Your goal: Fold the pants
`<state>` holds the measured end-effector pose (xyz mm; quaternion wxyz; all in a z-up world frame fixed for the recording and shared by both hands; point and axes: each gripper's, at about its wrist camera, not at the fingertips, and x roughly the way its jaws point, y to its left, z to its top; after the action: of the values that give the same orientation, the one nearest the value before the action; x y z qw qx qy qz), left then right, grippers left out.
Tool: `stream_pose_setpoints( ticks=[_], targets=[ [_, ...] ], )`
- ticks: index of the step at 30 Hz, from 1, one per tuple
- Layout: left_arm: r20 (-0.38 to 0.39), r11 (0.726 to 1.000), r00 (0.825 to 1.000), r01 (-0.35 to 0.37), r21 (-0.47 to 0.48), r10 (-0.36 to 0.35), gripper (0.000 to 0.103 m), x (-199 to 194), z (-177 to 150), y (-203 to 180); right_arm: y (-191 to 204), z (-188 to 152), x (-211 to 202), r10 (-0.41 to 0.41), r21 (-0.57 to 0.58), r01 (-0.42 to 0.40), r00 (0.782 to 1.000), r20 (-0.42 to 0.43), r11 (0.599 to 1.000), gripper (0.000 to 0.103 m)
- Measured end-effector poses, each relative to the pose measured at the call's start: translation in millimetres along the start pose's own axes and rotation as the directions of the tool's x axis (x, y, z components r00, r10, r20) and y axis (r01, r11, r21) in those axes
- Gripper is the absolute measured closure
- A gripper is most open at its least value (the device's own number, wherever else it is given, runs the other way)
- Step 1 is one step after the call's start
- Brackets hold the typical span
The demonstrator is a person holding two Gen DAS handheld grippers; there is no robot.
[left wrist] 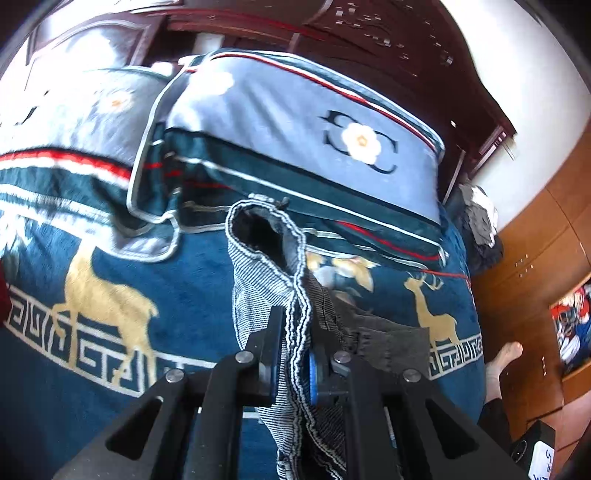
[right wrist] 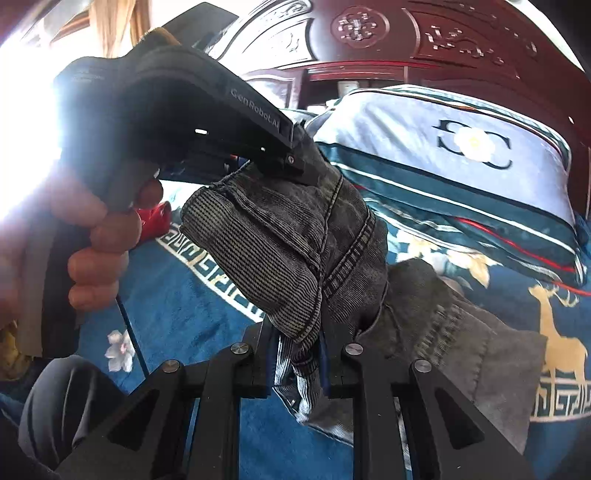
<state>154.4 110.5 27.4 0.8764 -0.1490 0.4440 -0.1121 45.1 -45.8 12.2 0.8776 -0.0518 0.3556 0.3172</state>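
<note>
Dark grey striped pants (left wrist: 269, 273) hang over a blue bed cover. My left gripper (left wrist: 295, 354) is shut on a bunched edge of the pants, which rises in a loop in front of it. In the right wrist view my right gripper (right wrist: 299, 354) is shut on another part of the pants (right wrist: 295, 243). The left gripper (right wrist: 295, 155) shows there too, held in a hand at upper left, pinching the same cloth higher up. More of the pants (right wrist: 461, 332) lies on the bed to the right.
The bed cover (left wrist: 110, 295) is blue with gold deer. A light blue pillow (left wrist: 303, 122) lies behind, against a dark red carved headboard (right wrist: 362, 33). A wooden cabinet (left wrist: 546, 243) and a bare foot (left wrist: 506, 358) are at the right.
</note>
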Motion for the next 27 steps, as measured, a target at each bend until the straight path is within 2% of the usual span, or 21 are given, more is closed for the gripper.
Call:
stream_pose_setpoints(
  ticks=[9, 14, 18, 21, 23, 24, 25, 27],
  targets=[
    [-0.032, 0.992, 0.999, 0.029, 0.122, -0.025, 0.09, 14.6, -4.9, -82.1, -42.6, -17.9, -29.4, -0.005, 0.128, -0.001, 0.999, 0.043, 0.992, 0.087],
    [-0.082, 0.977, 0.995, 0.068, 0.201, -0.052, 0.09, 42.0, -15.8, -139.9, -77.4, -38.1, -50.4, -0.025, 0.228, 0.011, 0.998, 0.061, 0.974, 0.087],
    [-0.149, 0.964, 0.986, 0.108, 0.244, -0.073, 0.09, 75.6, -30.2, -185.2, -110.3, -58.0, -63.4, -0.044, 0.335, 0.021, 0.997, 0.061, 0.942, 0.087],
    [-0.211, 0.95, 0.976, 0.105, 0.295, -0.042, 0.09, 107.4, -47.5, -213.1, -136.4, -78.4, -66.7, -0.037, 0.439, 0.018, 0.999, 0.034, 0.898, 0.087],
    [-0.265, 0.949, 0.964, 0.089, 0.303, -0.006, 0.087, 132.3, -61.1, -221.2, -157.0, -95.7, -59.2, 0.006, 0.541, -0.005, 1.0, 0.0, 0.841, 0.084],
    [-0.291, 0.95, 0.957, 0.088, 0.3, 0.004, 0.087, 143.4, -68.6, -223.5, -165.1, -101.8, -54.1, 0.02, 0.583, -0.002, 1.0, -0.023, 0.813, 0.081],
    [-0.313, 0.951, 0.95, 0.089, 0.295, 0.008, 0.087, 151.1, -74.7, -224.8, -173.8, -109.7, -49.2, 0.029, 0.625, 0.005, 0.999, -0.045, 0.781, 0.074],
    [-0.327, 0.953, 0.945, 0.114, 0.281, -0.017, 0.076, 154.9, -81.3, -229.3, -186.9, -120.1, -43.9, 0.024, 0.668, 0.038, 0.996, -0.083, 0.743, 0.066]
  ],
)
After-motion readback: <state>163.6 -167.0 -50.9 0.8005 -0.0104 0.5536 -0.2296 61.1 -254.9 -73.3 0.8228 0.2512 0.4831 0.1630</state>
